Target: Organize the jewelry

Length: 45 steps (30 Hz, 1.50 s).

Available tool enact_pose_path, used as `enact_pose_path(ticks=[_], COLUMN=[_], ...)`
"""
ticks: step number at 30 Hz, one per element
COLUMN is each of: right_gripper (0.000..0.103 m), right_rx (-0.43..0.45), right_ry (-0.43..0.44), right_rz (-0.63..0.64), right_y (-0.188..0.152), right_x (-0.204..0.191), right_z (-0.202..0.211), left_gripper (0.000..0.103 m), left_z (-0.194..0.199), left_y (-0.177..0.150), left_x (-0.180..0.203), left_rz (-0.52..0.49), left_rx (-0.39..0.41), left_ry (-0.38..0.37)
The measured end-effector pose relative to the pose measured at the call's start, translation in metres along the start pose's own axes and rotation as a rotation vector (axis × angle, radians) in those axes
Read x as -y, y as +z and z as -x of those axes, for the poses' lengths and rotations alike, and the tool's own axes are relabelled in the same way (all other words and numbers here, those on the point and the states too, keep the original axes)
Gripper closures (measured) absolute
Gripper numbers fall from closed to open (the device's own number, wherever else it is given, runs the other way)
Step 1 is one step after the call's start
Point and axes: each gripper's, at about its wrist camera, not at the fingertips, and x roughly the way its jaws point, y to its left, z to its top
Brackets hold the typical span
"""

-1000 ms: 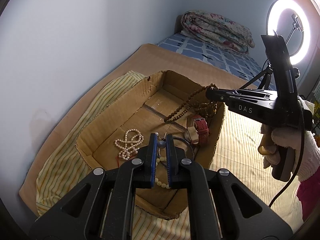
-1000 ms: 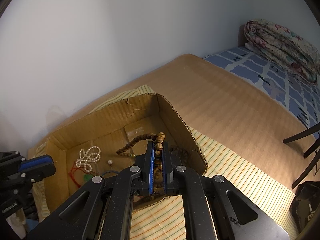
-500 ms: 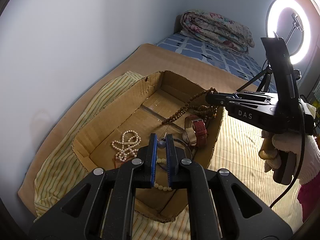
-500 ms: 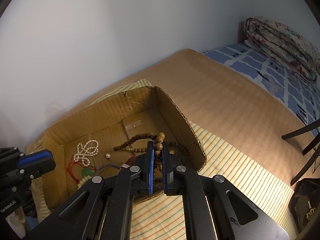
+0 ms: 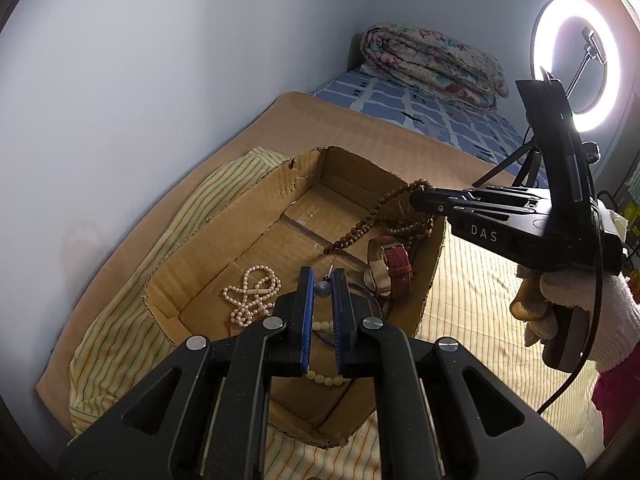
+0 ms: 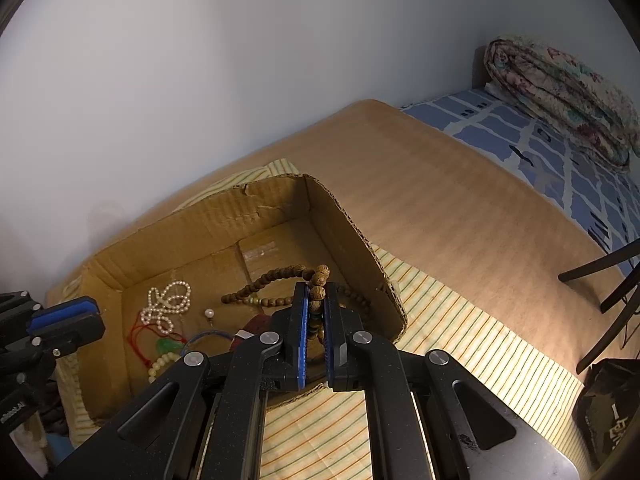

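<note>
— Bedding first: what did the box sit on?

— On a yellow striped cloth [image 6: 460, 320] spread over a tan mattress [image 6: 440, 192], with a plain pale wall [image 5: 140, 80] behind. A folded floral quilt [image 5: 432, 60] lay at the far end and a ring light [image 5: 576, 60] glowed at the right of the left wrist view.

— And the cardboard box [image 5: 224, 224] itself?

— Open-topped, with the jewelry lying inside. A white pearl necklace [image 5: 252, 292] was heaped on the floor toward the left side; a watch with a red strap [image 5: 396, 268] lay against the right wall; a red cord with a green pendant [image 6: 166, 346] and some cream beads [image 6: 160, 364] sat at the near end.

— What was the left gripper [image 5: 323, 288] doing?

— Its blue pads were closed narrowly on a small grey pearl stud [image 5: 322, 288], held above the near part of the box.

— And the right gripper [image 6: 316, 300]?

— Closed tight on a brown wooden bead strand [image 6: 272, 280]. Part of the strand hung from the jaws while the rest trailed down onto the box floor near the right wall. A white-gloved hand [image 5: 576, 304] held that gripper's handle.

— Were the two grippers touching?

— No, they were apart, each over the box.
</note>
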Motion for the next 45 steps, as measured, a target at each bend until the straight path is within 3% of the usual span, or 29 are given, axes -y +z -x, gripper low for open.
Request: enact_pose_path(ticks=[3, 4, 5, 7, 12, 16, 29, 45], right_gripper=[0.097, 0.089, 0.081, 0.054, 0.052, 0.042, 0.042, 0.041], right_rx=[0.001, -0.004, -0.008, -0.006, 0.008, 0.01, 0.021, 0.063], right_ry=[-0.001, -0.005, -0.012, -0.02, -0.042, -0.065, -0.086, -0.145], right_rz=[0.003, 0.008, 0.011, 0.015, 0.018, 0.024, 0.028, -0.01], right_y=[0.0, 0.0, 0.0, 0.0, 0.001, 0.001, -0.001, -0.026], right_x=[-0.001, -0.001, -0.002, -0.002, -0.002, -0.003, -0.004, 0.002], right_z=[0.001, 0.001, 0.001, 0.002, 0.005, 0.005, 0.018, 0.089], left_gripper=[0.096, 0.086, 0.068, 0.059, 0.059, 0.058, 0.058, 0.058], left_z=[-0.001, -0.001, 0.0, 0.002, 0.002, 0.002, 0.011, 0.052], left_y=[0.0, 0.0, 0.0, 0.0, 0.0, 0.0, -0.001, -0.01], left_x=[0.0, 0.0, -0.001, -0.002, -0.004, -0.003, 0.0, 0.019], left_rz=[-0.002, -0.001, 0.002, 0.008, 0.012, 0.01, -0.001, -0.063], left_rx=[-0.001, -0.003, -0.001, 0.012, 0.009, 0.007, 0.022, 0.07], left_ry=[0.008, 0.01, 0.011, 0.015, 0.022, 0.026, 0.023, -0.012])
